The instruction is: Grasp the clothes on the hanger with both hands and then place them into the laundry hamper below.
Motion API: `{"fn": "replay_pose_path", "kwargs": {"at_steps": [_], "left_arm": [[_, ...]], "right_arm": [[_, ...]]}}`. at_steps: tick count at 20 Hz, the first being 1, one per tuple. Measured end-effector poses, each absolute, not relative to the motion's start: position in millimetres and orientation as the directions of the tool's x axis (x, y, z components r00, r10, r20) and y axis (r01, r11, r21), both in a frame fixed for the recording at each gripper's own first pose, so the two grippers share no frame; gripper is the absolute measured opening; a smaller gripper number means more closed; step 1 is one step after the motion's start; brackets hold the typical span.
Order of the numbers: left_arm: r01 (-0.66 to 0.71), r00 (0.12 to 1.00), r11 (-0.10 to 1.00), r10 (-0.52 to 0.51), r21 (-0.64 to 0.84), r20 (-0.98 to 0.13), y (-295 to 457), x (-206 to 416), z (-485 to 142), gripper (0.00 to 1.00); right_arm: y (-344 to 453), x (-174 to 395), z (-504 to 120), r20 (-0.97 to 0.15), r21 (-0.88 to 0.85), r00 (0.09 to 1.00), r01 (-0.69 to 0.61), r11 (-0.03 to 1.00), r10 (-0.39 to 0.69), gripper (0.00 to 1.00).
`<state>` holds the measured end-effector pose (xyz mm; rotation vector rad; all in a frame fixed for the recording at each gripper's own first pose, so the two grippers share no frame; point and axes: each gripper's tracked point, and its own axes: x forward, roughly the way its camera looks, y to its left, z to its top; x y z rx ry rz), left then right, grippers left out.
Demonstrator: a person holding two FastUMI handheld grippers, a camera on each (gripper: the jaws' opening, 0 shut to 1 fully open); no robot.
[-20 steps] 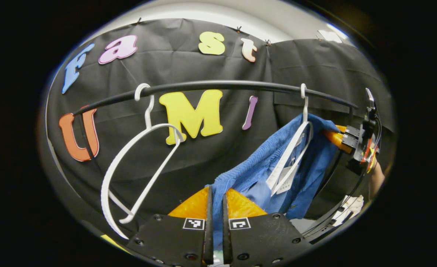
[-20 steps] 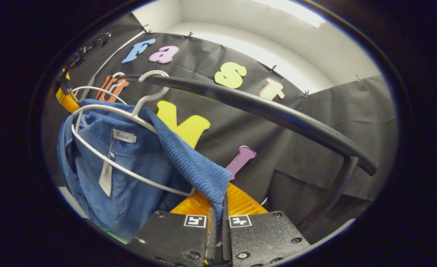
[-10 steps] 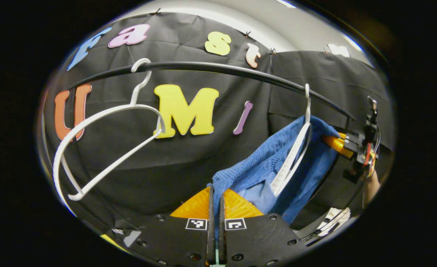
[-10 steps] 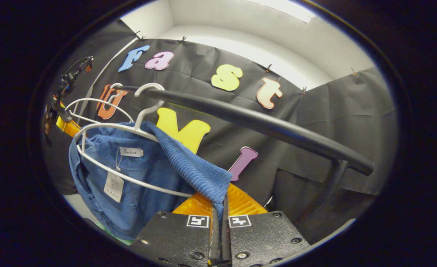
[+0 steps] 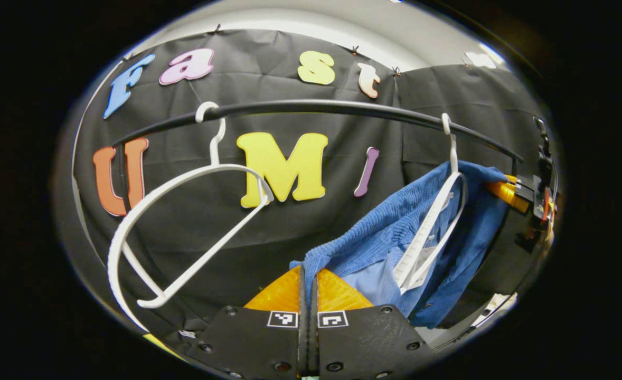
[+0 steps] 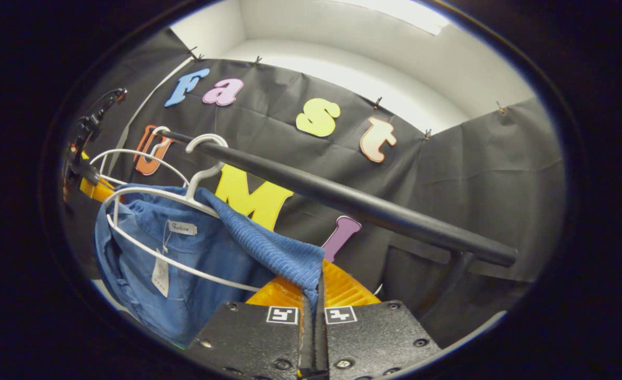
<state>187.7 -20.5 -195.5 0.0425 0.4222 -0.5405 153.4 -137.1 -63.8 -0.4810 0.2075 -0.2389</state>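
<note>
The black rail (image 5: 311, 107) runs across just above the blue shirt (image 5: 379, 237). An empty white hanger (image 5: 184, 221) hangs to one side of the shirt. Between that hanger and the shirt there is open room.

In the left gripper view the left gripper (image 5: 308, 295) now has its fingers pressed flush on the blue garment (image 5: 390, 237), where a slit showed a second ago. The empty white hanger (image 5: 184, 221) swings back right (it had tipped far left).
</note>
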Motion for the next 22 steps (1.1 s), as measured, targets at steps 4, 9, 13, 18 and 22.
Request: {"fn": "replay_pose_path", "kwargs": {"at_steps": [4,9,13,18,22], "left_arm": [[0.499,0.842,0.854,-0.438,0.146,-0.316,-7,204,-163,0.00],[0.645,0.674,0.756,-0.633,-0.115,-0.380,-35,192,-217,0.00],[0.622,0.548,0.606,-0.789,-0.496,-0.277,-69,173,-246,0.03],[0.550,0.465,0.506,-0.846,-0.664,-0.260,-102,156,-285,0.00],[0.576,0.412,0.488,-0.866,-0.656,-0.283,-132,138,-302,0.00]], "right_arm": [[-121,150,-48,-0.097,-0.519,0.963,0.168,0.838,-0.253,0.05],[-121,146,-59,-0.143,-0.370,0.968,0.140,0.918,-0.205,0.06],[-113,145,-67,-0.162,-0.386,0.970,0.108,0.916,-0.182,0.05],[-109,145,-73,-0.190,-0.350,0.968,0.087,0.933,-0.162,0.05],[-117,147,-68,-0.175,-0.351,0.968,0.109,0.930,-0.179,0.05]]}}
